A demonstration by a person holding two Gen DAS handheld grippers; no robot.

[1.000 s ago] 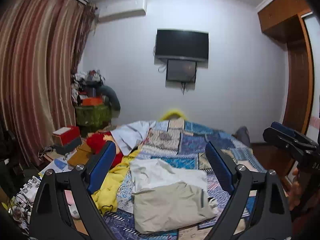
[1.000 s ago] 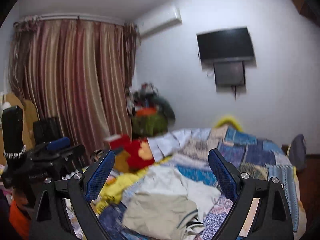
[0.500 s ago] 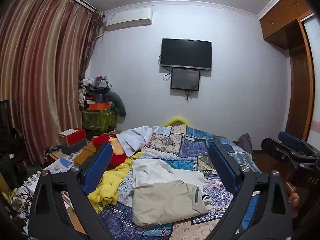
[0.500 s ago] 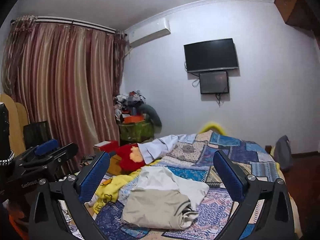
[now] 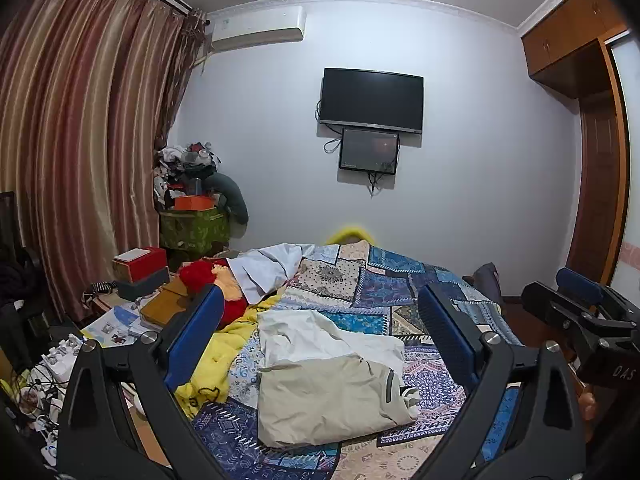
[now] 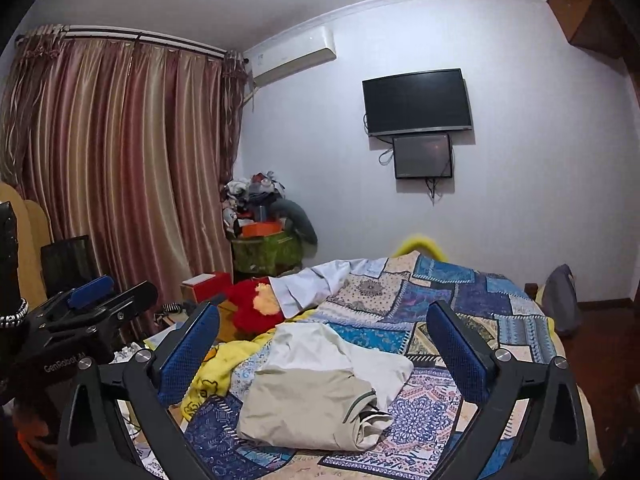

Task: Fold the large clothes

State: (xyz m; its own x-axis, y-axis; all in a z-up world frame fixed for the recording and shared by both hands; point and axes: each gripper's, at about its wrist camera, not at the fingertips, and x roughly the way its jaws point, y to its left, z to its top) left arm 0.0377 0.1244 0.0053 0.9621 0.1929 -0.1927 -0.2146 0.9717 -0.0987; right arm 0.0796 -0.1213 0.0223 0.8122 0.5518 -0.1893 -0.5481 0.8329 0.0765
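A beige garment (image 5: 332,396) lies folded on the patchwork bedspread (image 5: 392,292), on top of a white garment (image 5: 316,336). Both show in the right wrist view too, the beige garment (image 6: 308,408) and the white garment (image 6: 332,348). My left gripper (image 5: 320,336) is open and empty, held well above and before the pile. My right gripper (image 6: 324,344) is open and empty, also short of the pile. The right gripper shows at the right edge of the left view (image 5: 580,312); the left gripper shows at the left of the right view (image 6: 88,312).
A yellow blanket (image 5: 216,360), a red plush toy (image 5: 208,280) and a pale blue shirt (image 5: 268,268) lie on the bed's left side. A cluttered side table (image 5: 132,312) stands left of the bed. Curtains (image 5: 80,160) hang left; a TV (image 5: 372,100) is on the far wall.
Both grippers have tilted upward and pulled back a little, so more wall and ceiling show and the pile sits lower. Both stay open. The garments have not moved.
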